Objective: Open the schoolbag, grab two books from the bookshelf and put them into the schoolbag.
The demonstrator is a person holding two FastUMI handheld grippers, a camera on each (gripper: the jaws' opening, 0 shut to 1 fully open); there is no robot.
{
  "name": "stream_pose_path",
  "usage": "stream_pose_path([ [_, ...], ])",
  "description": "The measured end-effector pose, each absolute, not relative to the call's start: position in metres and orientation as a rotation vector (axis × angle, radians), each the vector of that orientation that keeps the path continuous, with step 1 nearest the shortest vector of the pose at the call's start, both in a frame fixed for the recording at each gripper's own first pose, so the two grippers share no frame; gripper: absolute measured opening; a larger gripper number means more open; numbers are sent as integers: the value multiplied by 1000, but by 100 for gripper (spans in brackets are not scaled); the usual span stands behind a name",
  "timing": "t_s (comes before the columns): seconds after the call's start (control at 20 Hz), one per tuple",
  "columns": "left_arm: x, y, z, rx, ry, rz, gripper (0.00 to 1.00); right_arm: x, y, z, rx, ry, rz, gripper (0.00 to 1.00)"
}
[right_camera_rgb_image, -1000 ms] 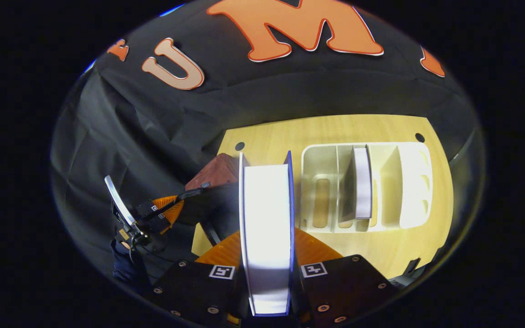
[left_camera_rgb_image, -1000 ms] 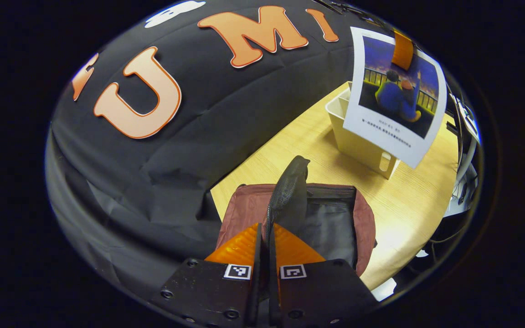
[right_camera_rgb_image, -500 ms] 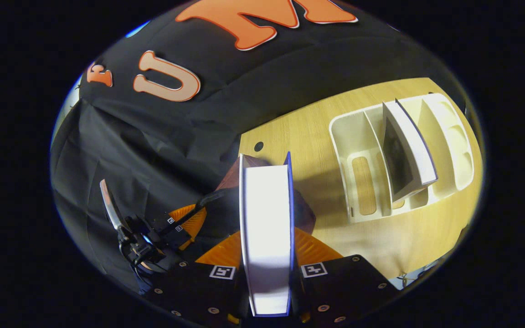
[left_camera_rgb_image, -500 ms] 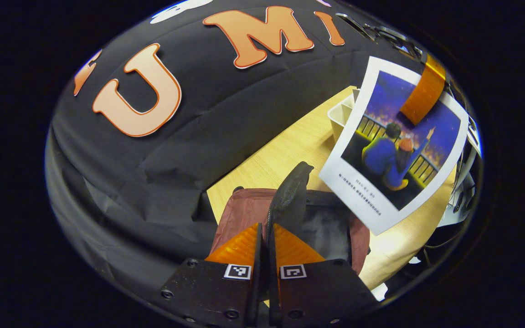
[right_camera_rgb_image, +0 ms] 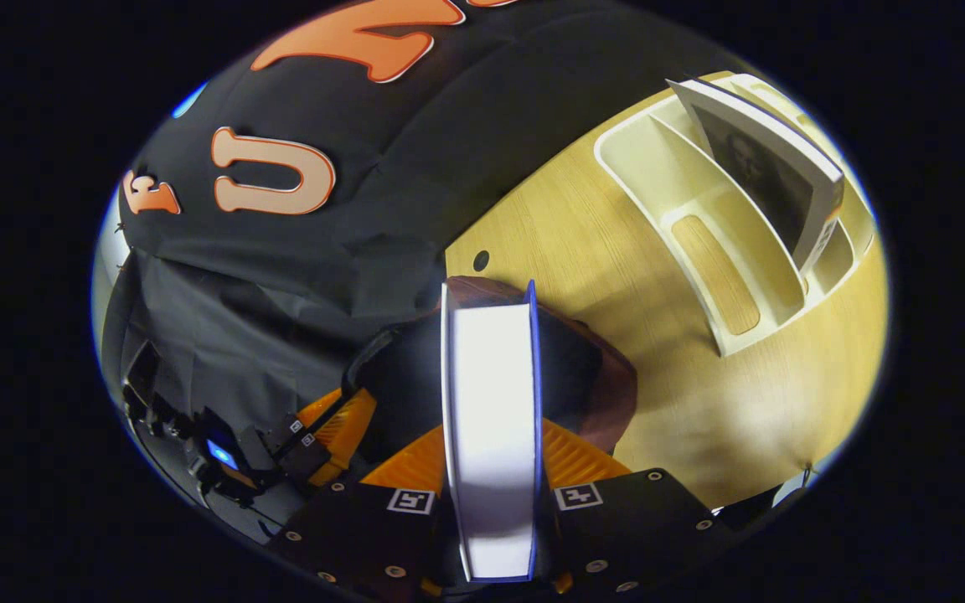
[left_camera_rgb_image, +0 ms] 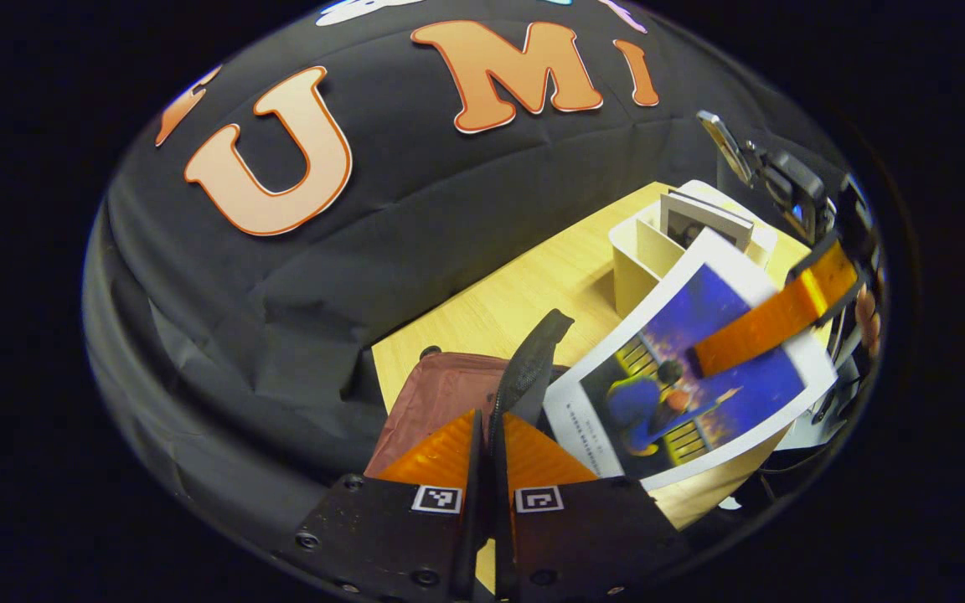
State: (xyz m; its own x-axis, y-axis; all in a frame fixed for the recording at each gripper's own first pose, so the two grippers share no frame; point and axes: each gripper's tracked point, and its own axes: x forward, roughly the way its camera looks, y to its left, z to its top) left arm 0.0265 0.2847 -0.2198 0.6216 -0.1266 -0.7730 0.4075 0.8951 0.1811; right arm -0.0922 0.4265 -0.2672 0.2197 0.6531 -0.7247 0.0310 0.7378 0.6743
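Right gripper view: fingers [right_camera_rgb_image: 570,448] clenched on a stiff, light book [right_camera_rgb_image: 491,419] by its edge, above the soft schoolbag [right_camera_rgb_image: 608,394].

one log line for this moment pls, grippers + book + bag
left gripper: shut on schoolbag flap | right gripper: shut on book, over open schoolbag | second book: in bookshelf
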Motion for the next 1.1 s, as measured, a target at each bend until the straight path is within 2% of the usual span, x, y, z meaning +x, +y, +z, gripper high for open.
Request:
stream_pose_path([
  [0.25,24,266,-212,368,815,-361,9,-93,450,-293,788,1306,445,38],
  [0.3,22,262,-213,374,813,-372,10,-91,454,-297,806,1306,442,33],
  [0.35,20,259,-212,384,810,-380,9,-91,457,-303,817,1305,440,38],
  [1.1,8,215,-192,364,764,-505,9,-84,518,-375,863,1291,422,37],
])
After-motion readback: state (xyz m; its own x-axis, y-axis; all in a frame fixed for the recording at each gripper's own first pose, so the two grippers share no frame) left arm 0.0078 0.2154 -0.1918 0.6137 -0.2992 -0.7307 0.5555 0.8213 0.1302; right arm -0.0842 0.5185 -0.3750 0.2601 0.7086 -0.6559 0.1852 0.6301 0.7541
